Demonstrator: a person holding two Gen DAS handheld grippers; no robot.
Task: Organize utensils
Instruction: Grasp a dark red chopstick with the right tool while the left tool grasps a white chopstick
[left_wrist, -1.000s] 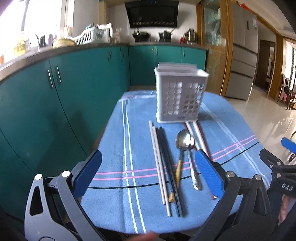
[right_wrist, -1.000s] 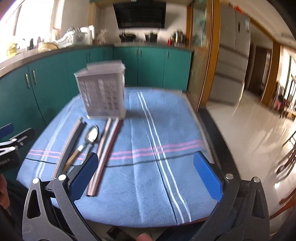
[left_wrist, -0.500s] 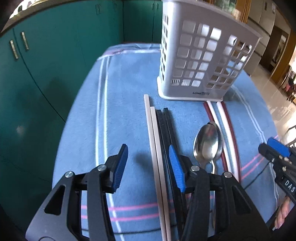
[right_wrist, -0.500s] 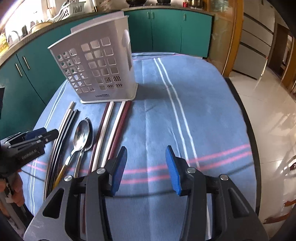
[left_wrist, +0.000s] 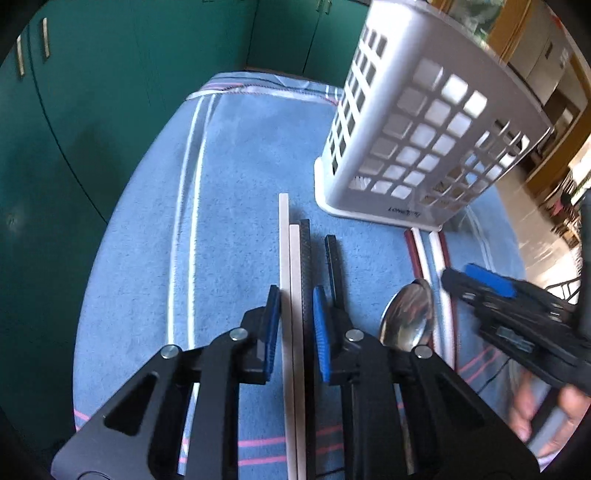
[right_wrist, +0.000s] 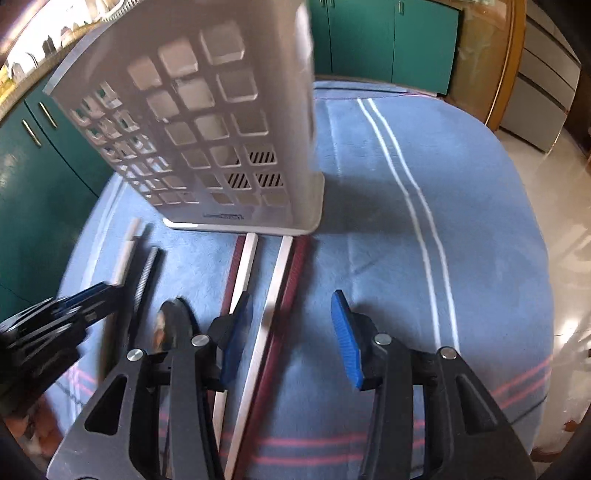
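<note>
Both claws have dropped from a high, distant look over the worktop to a close hover above the utensils, and their jaws have narrowed from wide open. The left claw (left_wrist: 295, 325) has just been closing and now brackets the pair of white chopsticks (left_wrist: 290, 266) plus one black chopstick (left_wrist: 305, 266); the left pad sits against the outer white stick, but whether the right pad presses yet I cannot tell. The other black chopstick (left_wrist: 334, 269) lies just outside its right finger. The right claw (right_wrist: 291, 332) is about half open with a red-and-white chopstick (right_wrist: 275, 295) lying between its pads, clear of both; its partner (right_wrist: 242, 273) runs under the left finger.

All utensils lie flat on the blue striped cloth (left_wrist: 236, 184), roughly parallel, their far ends close to the foot of the white perforated utensil holder (left_wrist: 424, 147), which stands upright. A metal spoon (left_wrist: 408, 317) rests between the black and red-white pairs.

The chopsticks look light, stiff and smooth, so they will likely roll or scissor apart if pinched at one end. A hold near mid-length, squeezing a matched pair side by side, seems safest. Taking three sticks at once risks one slipping out. The spoon is heavier at the bowl; its handle is the better place to grip.
</note>
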